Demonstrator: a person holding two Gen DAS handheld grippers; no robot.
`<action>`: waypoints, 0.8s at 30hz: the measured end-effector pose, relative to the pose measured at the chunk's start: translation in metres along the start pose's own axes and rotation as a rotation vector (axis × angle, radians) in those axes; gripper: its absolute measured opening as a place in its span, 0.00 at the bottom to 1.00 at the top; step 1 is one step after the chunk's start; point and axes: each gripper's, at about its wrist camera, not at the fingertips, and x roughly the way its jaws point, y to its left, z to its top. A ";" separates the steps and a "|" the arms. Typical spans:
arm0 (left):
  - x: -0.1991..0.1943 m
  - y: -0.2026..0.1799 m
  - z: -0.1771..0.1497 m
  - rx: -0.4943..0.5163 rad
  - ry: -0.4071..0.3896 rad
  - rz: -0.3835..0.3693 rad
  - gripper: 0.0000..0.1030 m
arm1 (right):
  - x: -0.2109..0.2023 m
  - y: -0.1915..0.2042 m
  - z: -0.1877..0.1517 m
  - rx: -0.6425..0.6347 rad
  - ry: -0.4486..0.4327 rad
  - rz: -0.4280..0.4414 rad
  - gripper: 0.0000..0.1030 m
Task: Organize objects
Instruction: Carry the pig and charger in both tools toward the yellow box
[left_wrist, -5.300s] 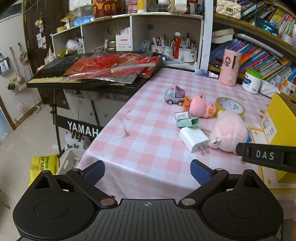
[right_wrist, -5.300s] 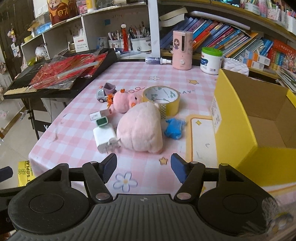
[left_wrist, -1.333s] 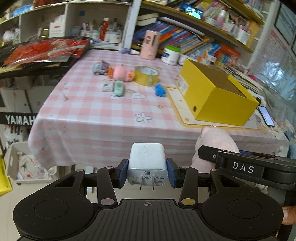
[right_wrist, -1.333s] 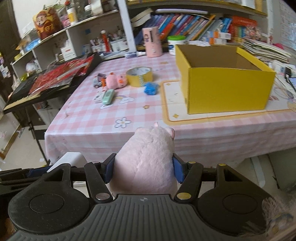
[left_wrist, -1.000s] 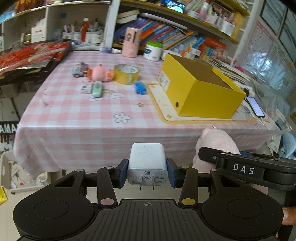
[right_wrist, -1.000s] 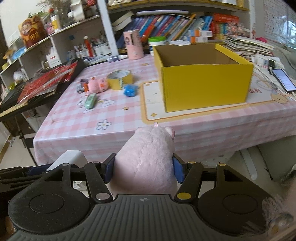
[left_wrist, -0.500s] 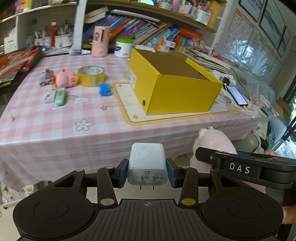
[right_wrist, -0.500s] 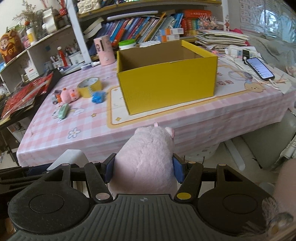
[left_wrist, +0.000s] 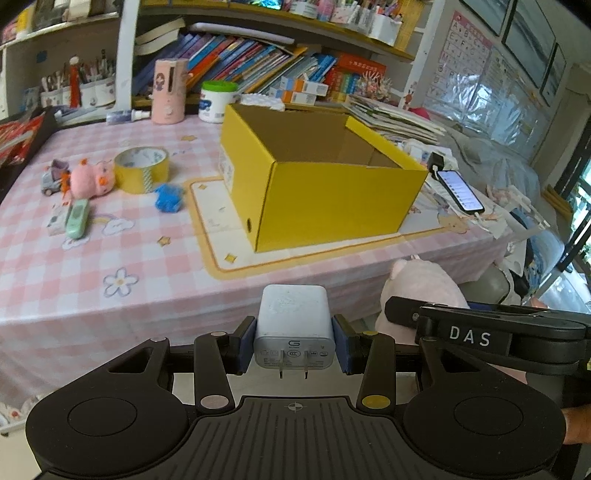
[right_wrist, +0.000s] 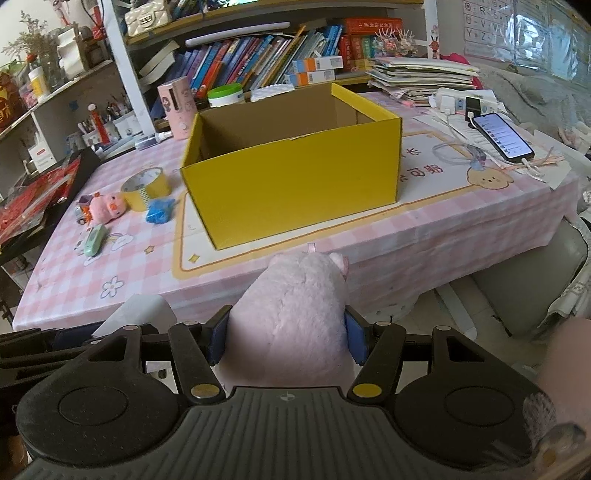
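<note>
Charger (left_wrist: 294, 325) sits clamped in your left gripper (left_wrist: 294, 345) at lower centre, prongs facing you. Your right gripper (right_wrist: 288, 339) squeezes the pink plush (right_wrist: 291, 317), with the yellow box (right_wrist: 295, 177) open at frame centre.

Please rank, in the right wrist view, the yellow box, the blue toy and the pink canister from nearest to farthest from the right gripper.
1. Yellow box, straight ahead of the right gripper on the table.
2. Blue toy, ahead to the left, beside the box.
3. Pink canister, far back by the bookshelf.
</note>
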 end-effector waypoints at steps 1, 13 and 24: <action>0.002 -0.002 0.002 0.005 -0.003 -0.001 0.40 | 0.001 -0.002 0.002 0.000 -0.001 -0.001 0.57; 0.031 -0.026 0.036 0.046 -0.054 -0.009 0.40 | 0.021 -0.029 0.041 -0.007 -0.018 0.011 0.57; 0.049 -0.051 0.097 0.089 -0.197 0.010 0.40 | 0.026 -0.052 0.122 -0.063 -0.188 0.067 0.57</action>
